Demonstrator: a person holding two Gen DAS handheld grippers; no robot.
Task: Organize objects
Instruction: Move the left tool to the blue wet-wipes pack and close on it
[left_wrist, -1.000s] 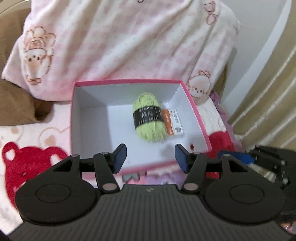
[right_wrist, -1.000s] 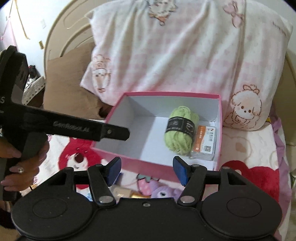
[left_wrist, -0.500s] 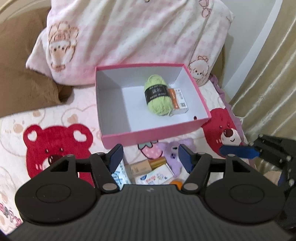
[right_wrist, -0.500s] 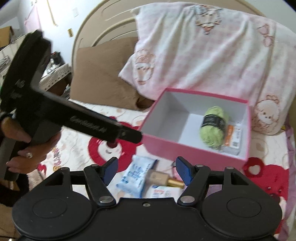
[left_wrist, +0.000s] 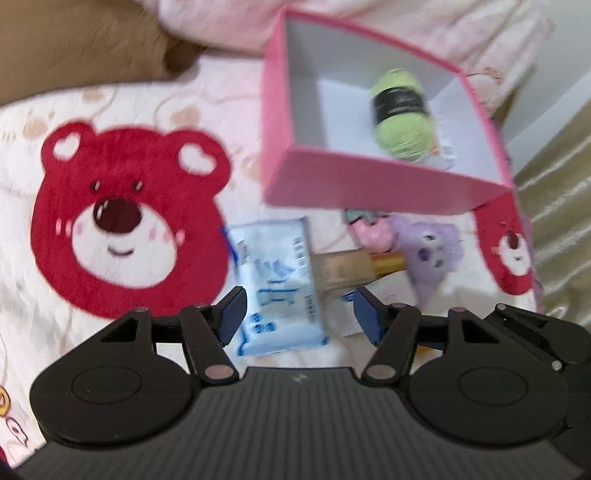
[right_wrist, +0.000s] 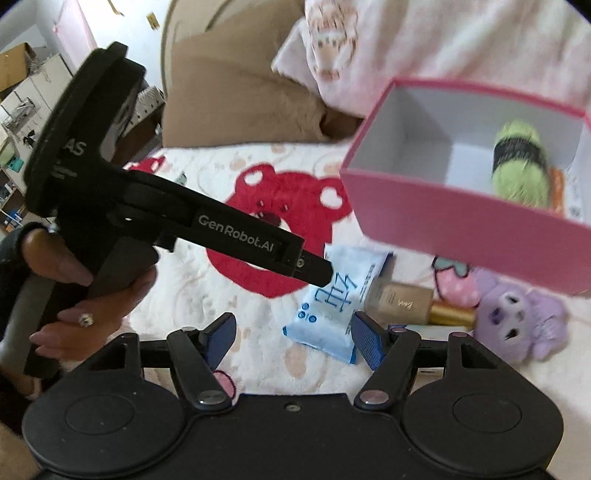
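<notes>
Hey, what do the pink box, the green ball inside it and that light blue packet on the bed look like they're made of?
Pink open-topped box: probably matte cardboard, going by its thin, stiff, straight walls and plain white inside.
Green ball with a black band: looks like yarn, soft and stranded, though blurred.
Light blue printed packet: likely thin glossy plastic film, judging by its flat crimped end and light sheen.

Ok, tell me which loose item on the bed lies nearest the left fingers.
The blue-and-white packet, lying flat between the open left fingers. The beige bottle and white box sit further right.
</notes>
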